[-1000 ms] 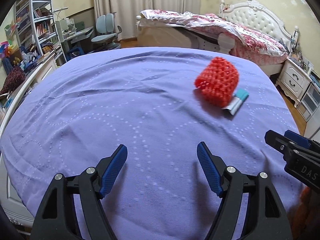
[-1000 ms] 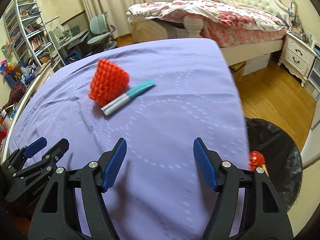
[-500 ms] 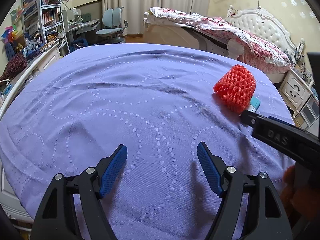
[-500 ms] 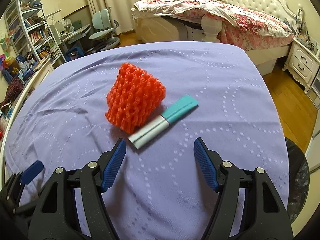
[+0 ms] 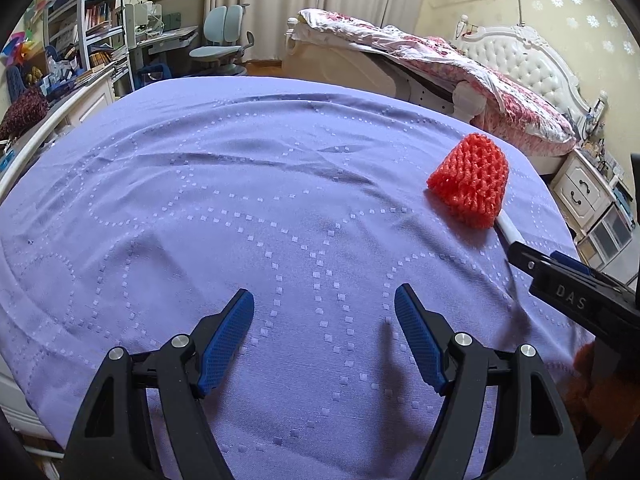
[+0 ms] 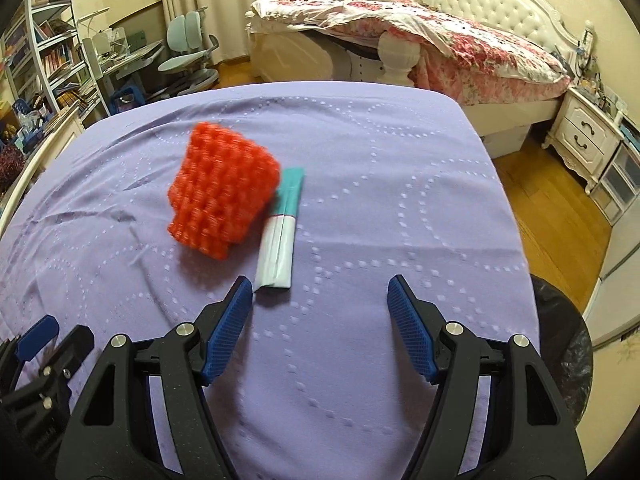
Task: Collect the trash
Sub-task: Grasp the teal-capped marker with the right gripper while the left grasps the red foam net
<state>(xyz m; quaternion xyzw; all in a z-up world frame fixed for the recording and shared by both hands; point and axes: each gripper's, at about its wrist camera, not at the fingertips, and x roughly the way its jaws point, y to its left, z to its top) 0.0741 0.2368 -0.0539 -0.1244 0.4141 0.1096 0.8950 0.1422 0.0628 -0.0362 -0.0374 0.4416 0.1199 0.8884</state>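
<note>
The right claw point(image 6: 320, 304) hangs with its jaws spread wide and nothing between them, just short of the white-and-teal wrapper point(image 6: 280, 236); its left pad almost meets the wrapper's near end. The left claw point(image 5: 324, 320) is likewise wide apart and empty, well to the left of the wrapper. Against the wrapper's left side lies the red foam net point(image 6: 222, 196), on the purple-clothed counter point(image 6: 400, 200). A black-lined bin point(image 6: 568, 344) stands right of the wrapper, past the counter's edge.
</note>
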